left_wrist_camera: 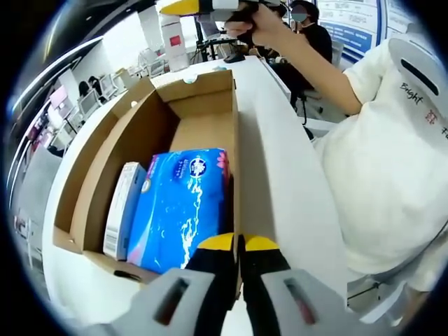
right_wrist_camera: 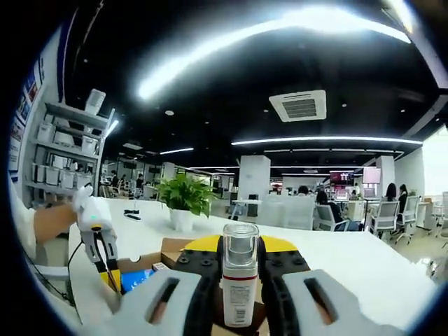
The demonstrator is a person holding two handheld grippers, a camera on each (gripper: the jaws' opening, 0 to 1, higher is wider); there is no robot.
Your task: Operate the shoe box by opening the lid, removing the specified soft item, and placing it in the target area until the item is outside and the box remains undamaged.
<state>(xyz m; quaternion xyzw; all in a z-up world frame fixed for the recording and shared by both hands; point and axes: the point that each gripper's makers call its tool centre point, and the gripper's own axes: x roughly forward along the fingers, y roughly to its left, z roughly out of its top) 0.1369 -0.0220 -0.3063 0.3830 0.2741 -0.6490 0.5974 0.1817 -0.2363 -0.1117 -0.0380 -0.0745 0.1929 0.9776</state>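
The brown cardboard shoe box (left_wrist_camera: pixel 140 133) lies open on the white table. Inside it a blue soft tissue pack (left_wrist_camera: pixel 182 206) rests beside a flat white carton (left_wrist_camera: pixel 122 210). My left gripper (left_wrist_camera: pixel 238 243) has its yellow-tipped jaws closed on the box's right wall at the near end. In the right gripper view my right gripper (right_wrist_camera: pixel 240 245) is lifted high and shut on a small white bottle with a clear cap (right_wrist_camera: pixel 239 280). Below it are the box (right_wrist_camera: pixel 171 248), the blue pack (right_wrist_camera: pixel 136 280) and the left gripper (right_wrist_camera: pixel 106 269). The right gripper (left_wrist_camera: pixel 196 7) also appears above the box's far end.
The white table (left_wrist_camera: pixel 280 154) runs along the box's right side. A person's white-clothed body (left_wrist_camera: pixel 392 154) stands close at the right. A potted plant (right_wrist_camera: pixel 183 199) sits farther along the table, shelves (right_wrist_camera: pixel 63 147) line the left, and people sit at desks behind.
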